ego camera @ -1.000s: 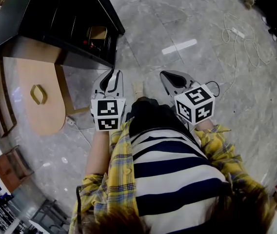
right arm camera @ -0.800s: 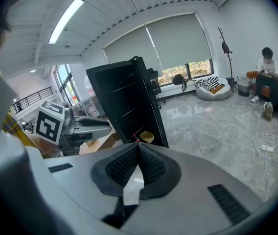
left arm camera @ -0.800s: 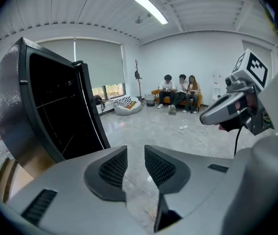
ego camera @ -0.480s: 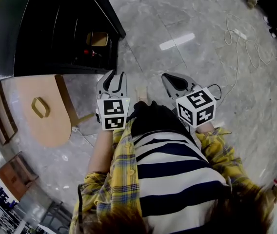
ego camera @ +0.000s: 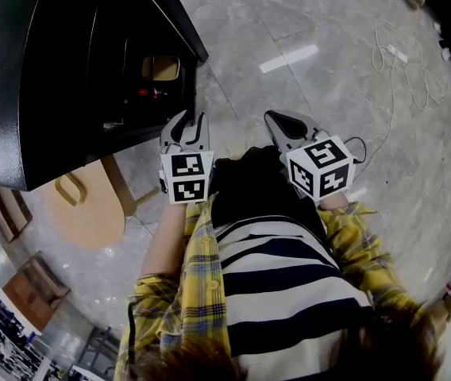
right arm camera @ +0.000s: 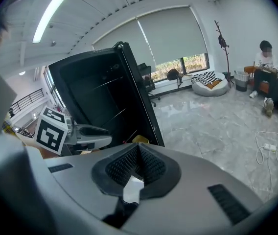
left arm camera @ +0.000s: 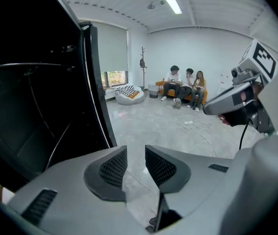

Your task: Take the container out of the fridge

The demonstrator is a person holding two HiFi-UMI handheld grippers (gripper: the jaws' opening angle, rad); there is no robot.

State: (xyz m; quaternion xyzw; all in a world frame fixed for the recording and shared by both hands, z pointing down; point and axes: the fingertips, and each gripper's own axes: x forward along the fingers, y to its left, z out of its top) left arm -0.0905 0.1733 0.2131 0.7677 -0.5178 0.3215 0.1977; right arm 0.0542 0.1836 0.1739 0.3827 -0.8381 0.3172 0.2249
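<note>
The black fridge [ego camera: 67, 62] stands open at the upper left of the head view, with wire shelves inside. A tan-lidded container [ego camera: 159, 67] sits on a shelf at its right side, with something small and red [ego camera: 142, 94] below it. My left gripper [ego camera: 186, 125] hangs just outside the fridge's front edge, its jaws a little apart and empty [left arm camera: 136, 153]. My right gripper [ego camera: 285, 125] is further right over the floor, with its pads pressed together on nothing [right arm camera: 138, 153]. In the right gripper view a yellow bit of the container [right arm camera: 140, 139] shows at the fridge's foot.
A wooden oval stool [ego camera: 82, 209] stands left of me beside the fridge. White cables and a power strip [ego camera: 392, 54] lie on the marble floor at the right. Several people sit on a sofa [left arm camera: 184, 88] at the far wall, and a beanbag [left arm camera: 129, 94] lies by the window.
The fridge now fills more of the head view and hides part of the stool. Both grippers sit slightly nearer the fridge opening. The left jaws look more parted.
</note>
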